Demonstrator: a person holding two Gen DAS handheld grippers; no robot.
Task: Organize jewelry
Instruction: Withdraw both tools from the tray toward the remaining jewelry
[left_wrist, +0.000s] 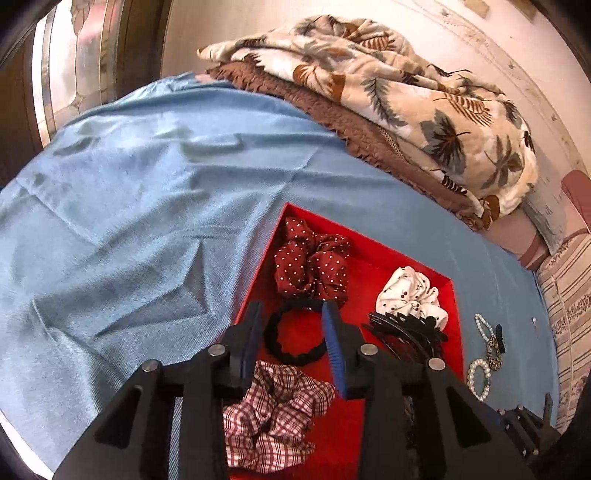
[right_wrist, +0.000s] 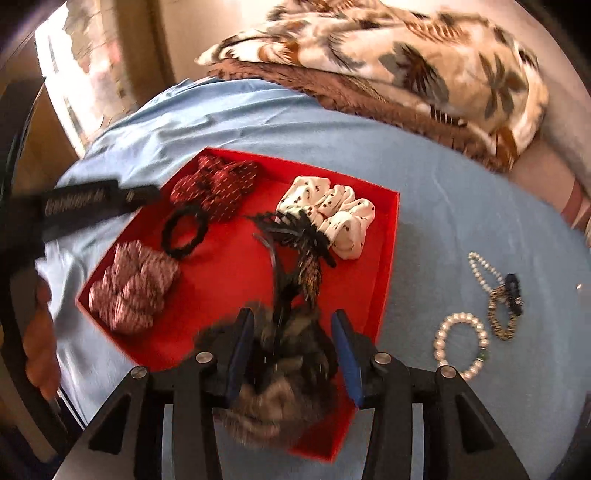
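A red tray (left_wrist: 369, 264) (right_wrist: 236, 295) lies on the blue sheet. It holds a maroon dotted scrunchie (left_wrist: 314, 266) (right_wrist: 218, 184), a plaid scrunchie (left_wrist: 273, 417) (right_wrist: 133, 288), a white scrunchie (left_wrist: 406, 295) (right_wrist: 332, 218), black claw clips (left_wrist: 402, 332) (right_wrist: 295, 236) and a black hair tie (left_wrist: 295, 332) (right_wrist: 184, 230). My left gripper (left_wrist: 291, 305) is open above the hair tie, which lies flat on the tray floor. My right gripper (right_wrist: 291, 313) is open over the tray's near corner, with a blurred dark fuzzy scrunchie (right_wrist: 277, 391) loose between its fingers.
On the sheet right of the tray lie a pearl bracelet (right_wrist: 461, 343) (left_wrist: 478, 376), a pearl strand (right_wrist: 480, 269) and a leopard-print tie (right_wrist: 500, 314). A floral blanket (left_wrist: 406, 92) on a brown quilt (left_wrist: 332, 110) is heaped at the back. A hand (right_wrist: 37, 332) shows at the left.
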